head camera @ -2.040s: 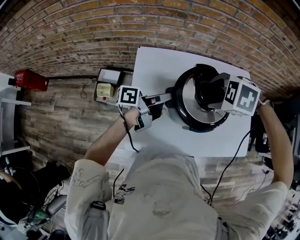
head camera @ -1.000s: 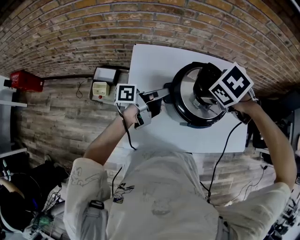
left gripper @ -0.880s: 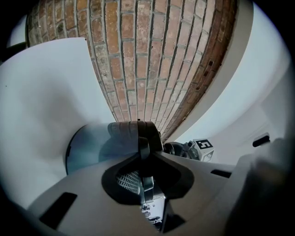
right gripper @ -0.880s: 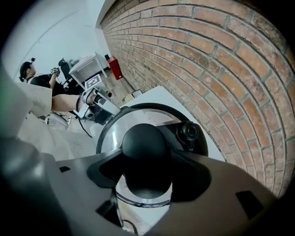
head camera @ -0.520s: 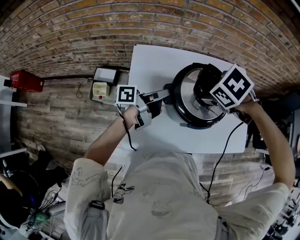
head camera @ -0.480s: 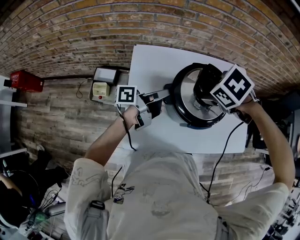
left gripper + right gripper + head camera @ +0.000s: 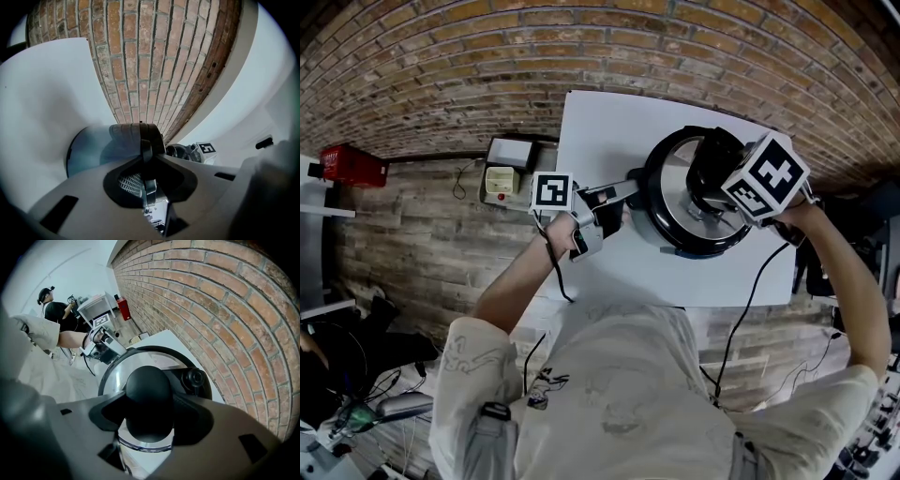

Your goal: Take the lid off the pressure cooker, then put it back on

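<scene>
One pressure cooker (image 7: 89,150), one lid (image 7: 670,202), one table (image 7: 609,131), two grippers (image 7: 146,157) (image 7: 149,401)

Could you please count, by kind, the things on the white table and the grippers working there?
Steel pressure cooker with black side handle: 1
Round steel lid with black knob: 1
Hand-held two-jaw grippers: 2 (left gripper clamps the handle, right gripper grips the knob)
Total: 4

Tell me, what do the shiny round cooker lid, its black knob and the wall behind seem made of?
The shiny round cooker lid looks like polished steel: silvery and mirror-like, with a dark rim. The black knob is probably moulded plastic: smooth, with a soft sheen. The wall is bare red-brown brick, rough, with pale mortar lines.
</scene>
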